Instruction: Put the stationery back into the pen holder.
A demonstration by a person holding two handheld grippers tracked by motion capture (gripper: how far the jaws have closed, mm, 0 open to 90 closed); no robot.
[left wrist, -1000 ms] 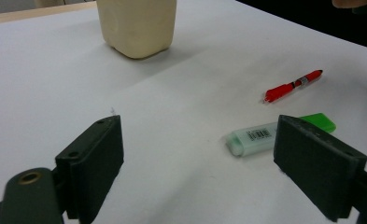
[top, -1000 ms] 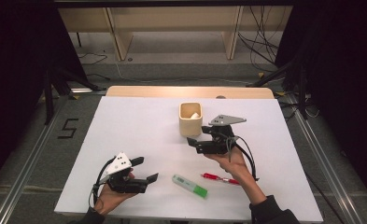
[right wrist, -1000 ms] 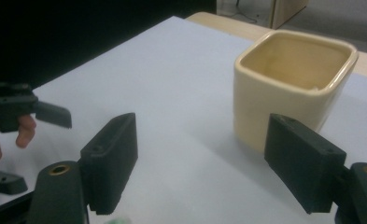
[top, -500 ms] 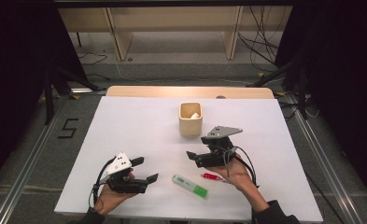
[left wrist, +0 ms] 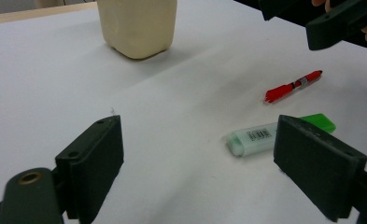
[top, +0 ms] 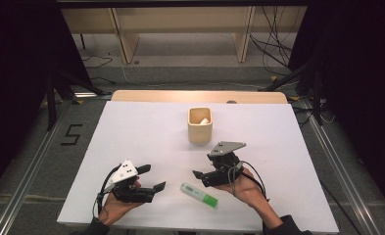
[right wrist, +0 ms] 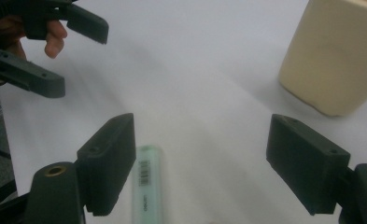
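A green-and-white highlighter (top: 199,194) lies on the white table (top: 146,132) near the front, between my two grippers. In the left gripper view the highlighter (left wrist: 274,135) sits by the right jaw, with a red pen (left wrist: 293,86) just beyond it. A cream cup (top: 200,125) stands upright mid-table. My left gripper (top: 152,177) rests low at the front left, open and empty. My right gripper (top: 203,169) hovers open just right of the highlighter, jaws pointing left. In the right gripper view the highlighter (right wrist: 146,186) lies by the left jaw and the cup (right wrist: 335,60) is at the upper right.
Something pale sits inside the cup. A wooden strip (top: 200,95) runs along the table's far edge. Metal rails (top: 28,181) flank the table, and cables trail on the floor behind. The left half of the tabletop is bare white.
My right gripper has drawn back from beside the cup toward the front edge, ending above the red pen and next to the highlighter. The left gripper has stayed put.
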